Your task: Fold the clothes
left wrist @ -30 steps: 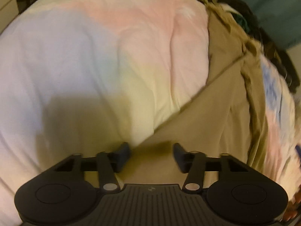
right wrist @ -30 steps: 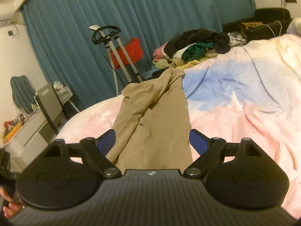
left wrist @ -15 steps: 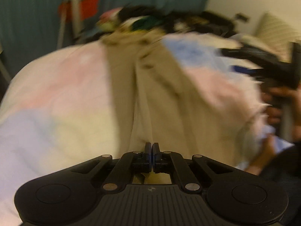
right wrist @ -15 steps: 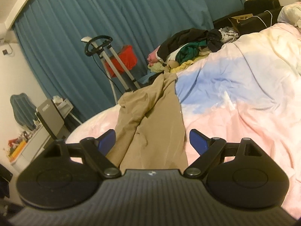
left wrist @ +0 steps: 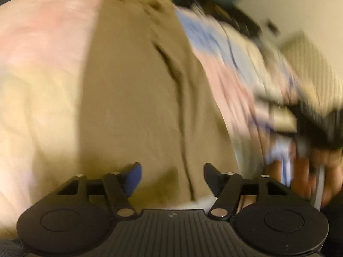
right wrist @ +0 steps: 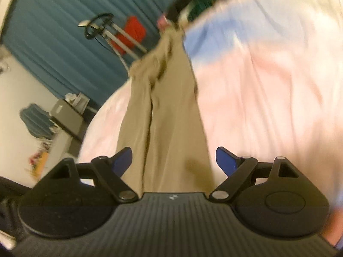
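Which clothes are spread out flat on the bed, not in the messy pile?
The tan trousers, stretched long across the pastel duvet. The dark and green clothes sit bunched in a heap at the trousers' far end.

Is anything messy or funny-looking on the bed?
Yes. The tan pants lie stretched along the bed with bunched wrinkles at their far end, not folded yet. Behind them sits a jumbled clothes pile, too blurry to sort out.

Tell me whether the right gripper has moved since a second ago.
Yes. The right gripper has tipped down and rolled: against the blue curtain, which now slants, it looks more steeply onto the tan trousers.
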Motion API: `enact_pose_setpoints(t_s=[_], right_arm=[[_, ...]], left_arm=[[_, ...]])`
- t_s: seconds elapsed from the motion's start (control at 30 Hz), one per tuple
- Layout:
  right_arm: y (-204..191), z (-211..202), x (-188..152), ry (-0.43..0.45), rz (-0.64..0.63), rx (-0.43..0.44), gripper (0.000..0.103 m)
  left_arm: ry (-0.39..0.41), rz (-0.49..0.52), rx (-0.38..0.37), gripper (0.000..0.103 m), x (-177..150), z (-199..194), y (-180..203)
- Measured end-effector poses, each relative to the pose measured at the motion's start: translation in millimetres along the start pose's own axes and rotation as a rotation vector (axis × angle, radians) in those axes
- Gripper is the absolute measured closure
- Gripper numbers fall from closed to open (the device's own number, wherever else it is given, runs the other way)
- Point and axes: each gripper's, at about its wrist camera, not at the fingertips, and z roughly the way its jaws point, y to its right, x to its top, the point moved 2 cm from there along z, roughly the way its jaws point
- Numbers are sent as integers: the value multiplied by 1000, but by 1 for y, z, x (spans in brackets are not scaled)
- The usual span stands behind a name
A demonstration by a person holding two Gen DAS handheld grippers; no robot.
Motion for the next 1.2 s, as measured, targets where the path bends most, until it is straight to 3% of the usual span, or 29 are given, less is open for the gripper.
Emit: enact_pose_setpoints(t_s=[0.03,0.13,0.2,0.3,0.4,0.5,0.67,0.77,0.87,0.93,0.97,1.03,1.17,1.2], right_arm=[[2,2,-5,-20,25,4,16],[7,11,-12,-62,61,-31,17],[12,19,-16,-96,85,-71,17],[19,31,-23,-152,111,-120,17],[17,39,-28,-181,104,-131,16],[18,43,-33,-217,125,-114,15],[4,46,-49,-310,106,-55,18],[3,43,-57,-302,104,-109,29],[3,40,-59,-298,116,-123,33],[-1,40,-61,-313,85,-134,41],[-3,39,-62,-320,68,-140,45],[-7,37,-66,-325,31,-157,55],[-11,28,-64,-311,18,-177,95],[-11,24,-60,-297,34,-161,96]], left_arm=[[25,-42,0,24,4,-4,-11],[84,-180,2,21,15,-7,-46],[62,-307,-1,21,20,1,-72],[16,-389,-8,21,20,15,-88],[-34,-372,7,20,23,30,-90],[-67,-341,-26,14,23,34,-85],[-128,-285,-95,14,16,39,-76],[-166,-235,-106,33,1,43,-63],[-163,-228,-56,56,1,46,-60],[-156,-232,-34,83,-2,46,-60],[-150,-237,-28,89,-6,45,-62],[-121,-238,-33,94,-11,38,-63],[-47,-290,-98,98,-12,18,-67],[-22,-321,-133,99,-10,11,-70]])
